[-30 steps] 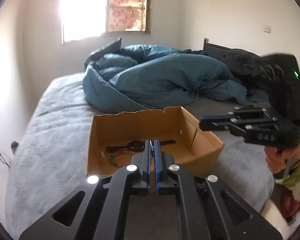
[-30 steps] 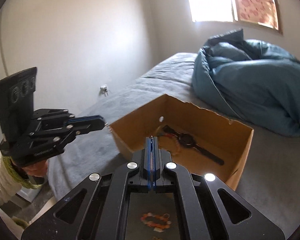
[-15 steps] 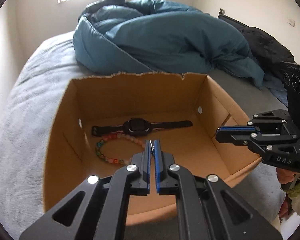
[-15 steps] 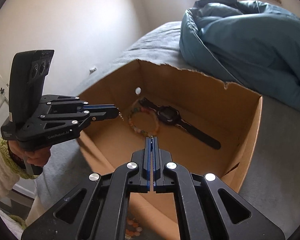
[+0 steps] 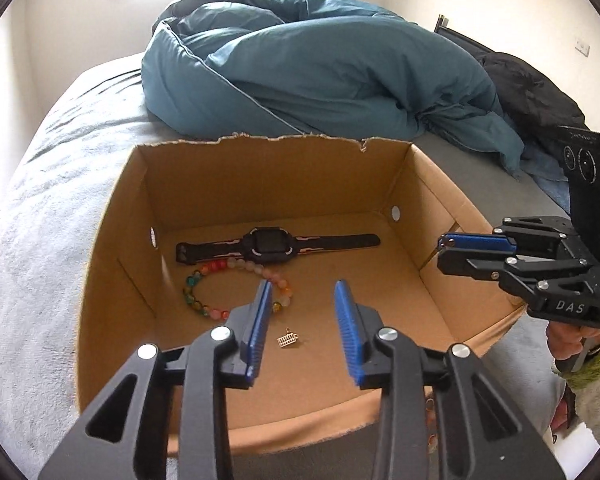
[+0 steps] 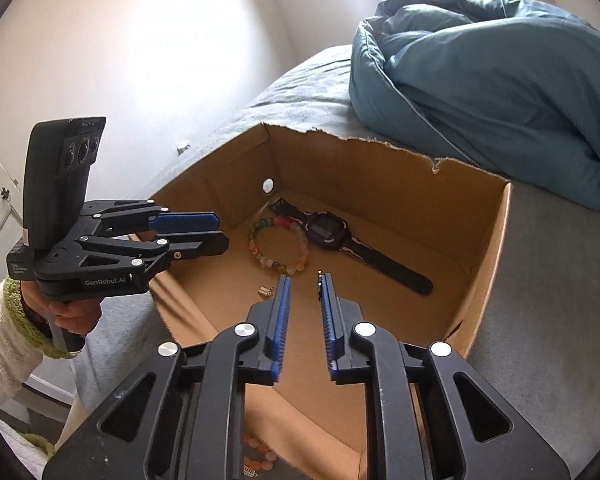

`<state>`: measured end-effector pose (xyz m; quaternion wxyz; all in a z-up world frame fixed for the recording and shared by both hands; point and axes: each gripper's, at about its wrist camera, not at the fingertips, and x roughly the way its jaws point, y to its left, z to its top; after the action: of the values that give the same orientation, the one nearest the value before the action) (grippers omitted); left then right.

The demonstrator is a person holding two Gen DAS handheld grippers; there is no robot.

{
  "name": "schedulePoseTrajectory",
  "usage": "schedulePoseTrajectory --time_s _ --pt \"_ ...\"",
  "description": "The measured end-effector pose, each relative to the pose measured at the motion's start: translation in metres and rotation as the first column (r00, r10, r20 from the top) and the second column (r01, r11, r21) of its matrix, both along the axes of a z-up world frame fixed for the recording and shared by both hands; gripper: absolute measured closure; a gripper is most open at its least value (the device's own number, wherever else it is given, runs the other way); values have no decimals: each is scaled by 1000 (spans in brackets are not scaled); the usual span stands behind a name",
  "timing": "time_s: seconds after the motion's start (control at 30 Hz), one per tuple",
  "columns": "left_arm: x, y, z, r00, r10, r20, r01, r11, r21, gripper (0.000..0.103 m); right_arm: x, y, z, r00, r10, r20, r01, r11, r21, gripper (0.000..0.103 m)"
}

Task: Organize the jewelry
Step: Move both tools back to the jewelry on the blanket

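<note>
The cardboard box (image 5: 112, 248) is plain brown; the watch (image 5: 274, 245) in it is black with pink accents on the strap. The bead bracelet (image 5: 204, 280) mixes red, orange, green, pink and white beads, and the small charm (image 5: 287, 338) is gold. The duvet (image 5: 320, 68) is teal, the bed cover (image 5: 52, 184) grey.

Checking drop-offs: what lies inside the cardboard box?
Inside the cardboard box: a black watch, a beaded bracelet and a small gold charm. The left gripper hides part of the floor.
</note>
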<state>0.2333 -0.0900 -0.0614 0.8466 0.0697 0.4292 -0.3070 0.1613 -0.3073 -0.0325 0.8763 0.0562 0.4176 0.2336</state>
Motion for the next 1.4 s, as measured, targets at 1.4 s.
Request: schedulePoseTrajectory --time_s 1.4 --pt "-106 90 56 973 164 162 -138 978 -159 64 -40 41 37 995 59 86 -26 940 -341 52"
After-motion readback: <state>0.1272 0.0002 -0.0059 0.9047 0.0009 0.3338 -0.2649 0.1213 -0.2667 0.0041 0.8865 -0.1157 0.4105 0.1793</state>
